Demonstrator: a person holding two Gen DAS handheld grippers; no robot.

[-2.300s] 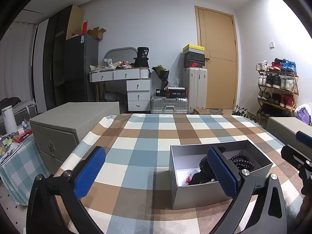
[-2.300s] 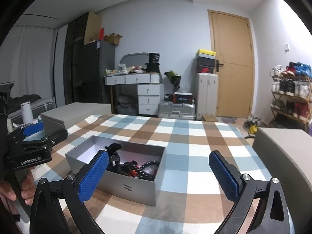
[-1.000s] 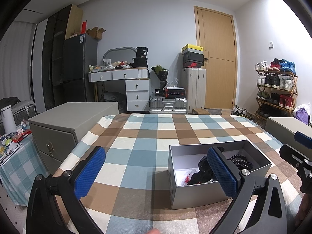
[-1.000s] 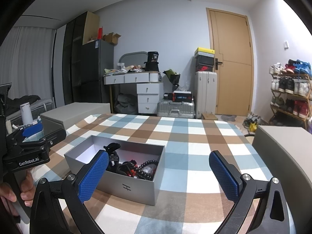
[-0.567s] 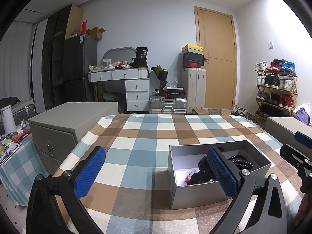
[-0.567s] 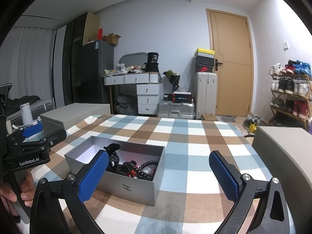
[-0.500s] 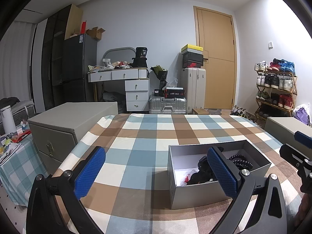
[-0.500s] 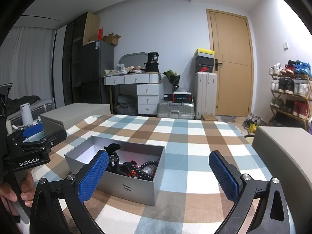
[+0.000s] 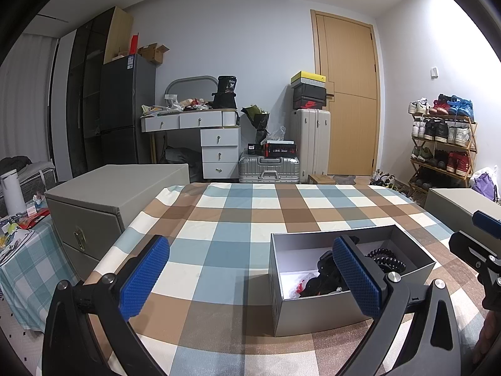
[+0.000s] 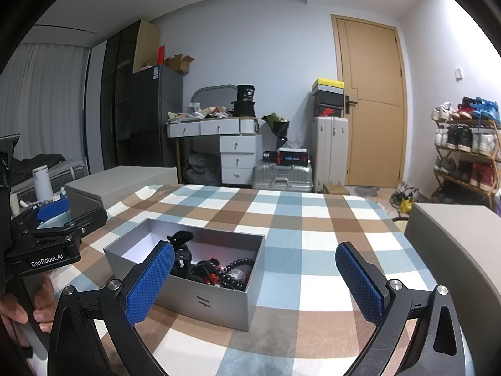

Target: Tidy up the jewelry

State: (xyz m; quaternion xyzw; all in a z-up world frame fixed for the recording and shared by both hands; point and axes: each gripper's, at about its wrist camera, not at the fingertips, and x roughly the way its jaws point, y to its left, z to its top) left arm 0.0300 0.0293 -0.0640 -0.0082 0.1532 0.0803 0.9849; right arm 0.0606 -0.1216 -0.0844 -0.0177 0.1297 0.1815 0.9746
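Ahead and to the left of the right gripper, the grey box held tangled jewelry; both the right and left gripper hung spread and empty. The beads looked light, limp and snag-prone, so pinching one exposed loop seemed best.

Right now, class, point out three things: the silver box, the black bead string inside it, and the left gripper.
silver box (image 10: pixel 206 302), right wrist view, front wall.
black bead string (image 10: pixel 239 263), right wrist view, beads near the box's right wall.
left gripper (image 9: pixel 250 274), left wrist view, midway between fingertips.
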